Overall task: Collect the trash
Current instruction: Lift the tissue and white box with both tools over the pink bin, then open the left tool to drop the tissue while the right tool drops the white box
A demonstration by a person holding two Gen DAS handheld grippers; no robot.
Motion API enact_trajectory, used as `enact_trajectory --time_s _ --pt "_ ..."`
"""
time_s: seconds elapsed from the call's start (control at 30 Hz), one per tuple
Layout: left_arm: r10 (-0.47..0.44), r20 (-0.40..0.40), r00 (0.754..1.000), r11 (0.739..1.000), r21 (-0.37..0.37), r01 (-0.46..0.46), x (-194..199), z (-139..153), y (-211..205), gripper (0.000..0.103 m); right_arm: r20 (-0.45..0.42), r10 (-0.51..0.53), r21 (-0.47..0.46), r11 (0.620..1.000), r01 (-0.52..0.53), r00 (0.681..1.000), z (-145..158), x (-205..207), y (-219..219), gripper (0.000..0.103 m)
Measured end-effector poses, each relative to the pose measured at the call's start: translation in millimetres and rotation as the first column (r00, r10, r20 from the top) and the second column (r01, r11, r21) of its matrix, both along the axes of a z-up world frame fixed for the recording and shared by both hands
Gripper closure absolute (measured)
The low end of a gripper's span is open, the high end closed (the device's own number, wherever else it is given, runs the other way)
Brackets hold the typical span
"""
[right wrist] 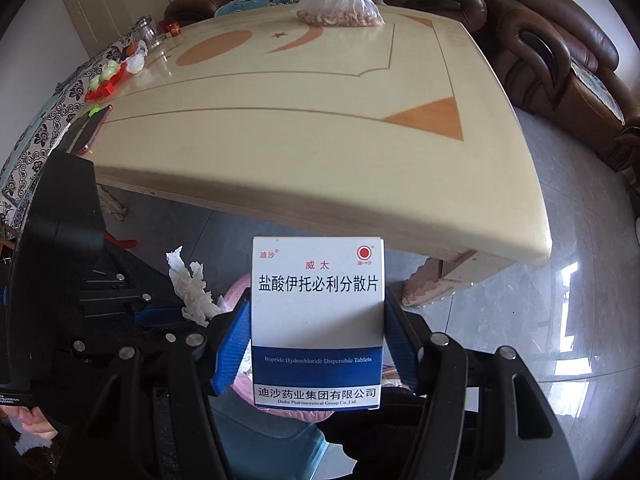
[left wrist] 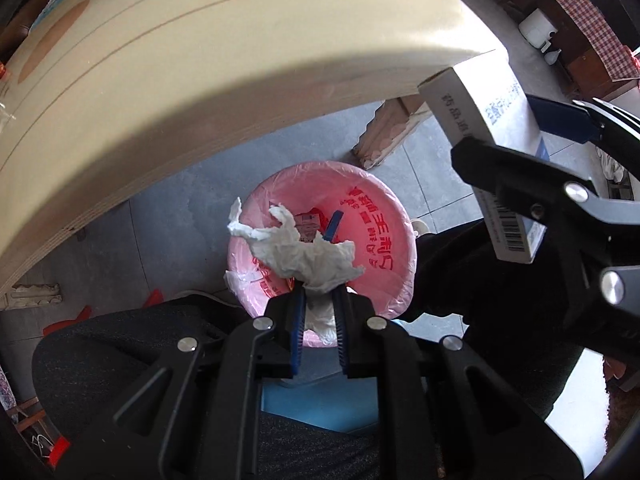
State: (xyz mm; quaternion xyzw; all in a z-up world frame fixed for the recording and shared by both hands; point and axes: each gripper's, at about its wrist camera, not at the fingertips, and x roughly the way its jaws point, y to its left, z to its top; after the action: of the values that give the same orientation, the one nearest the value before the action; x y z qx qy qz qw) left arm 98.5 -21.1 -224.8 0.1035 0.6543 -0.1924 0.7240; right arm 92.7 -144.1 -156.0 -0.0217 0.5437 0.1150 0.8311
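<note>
**Trash held over the bin: two drops that could miss**

Trash here means two pieces, both already lifted off the surface (right wrist: 320,152). The left gripper (left wrist: 320,300) is closed narrowly on a crumpled white tissue (left wrist: 296,248), which hangs directly above the mouth of the pink-lined bin (left wrist: 384,216) on the floor. The right gripper (right wrist: 316,332) is clamped on the flat sides of a white-and-blue medicine box (right wrist: 318,320), held up and off to the right of the bin, near the surface's edge.

The tissue looks the safer drop, but it is light and ragged; I judge it could cling to the ribbed blue pads (left wrist: 298,320) when the jaws part, or drift onto the liner's rim rather than inside. The box is the bigger risk: released where it is, it would likely fall outside the bin. Moving it across also brings the two grippers close together, so a bump could knock either item loose. The loose liner could fold inward if struck.
</note>
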Motion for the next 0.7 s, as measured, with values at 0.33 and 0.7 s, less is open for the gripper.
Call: enact_trajectory --time_s 0.33,0.7 --pt "0.020 -0.036 0.999 0.999 0.048 -0.018 -3 -53 5 0.089 -0.122 -0.018 0.014 1.000 0.020 0.992 -89 -14 13 0.043" --pt "0.030 -0.102 0.994 0.996 0.084 -0.021 3 -106 10 0.089 -0.222 -0.047 -0.009 0.999 0.046 0.974 -159 -9 16 0.043"
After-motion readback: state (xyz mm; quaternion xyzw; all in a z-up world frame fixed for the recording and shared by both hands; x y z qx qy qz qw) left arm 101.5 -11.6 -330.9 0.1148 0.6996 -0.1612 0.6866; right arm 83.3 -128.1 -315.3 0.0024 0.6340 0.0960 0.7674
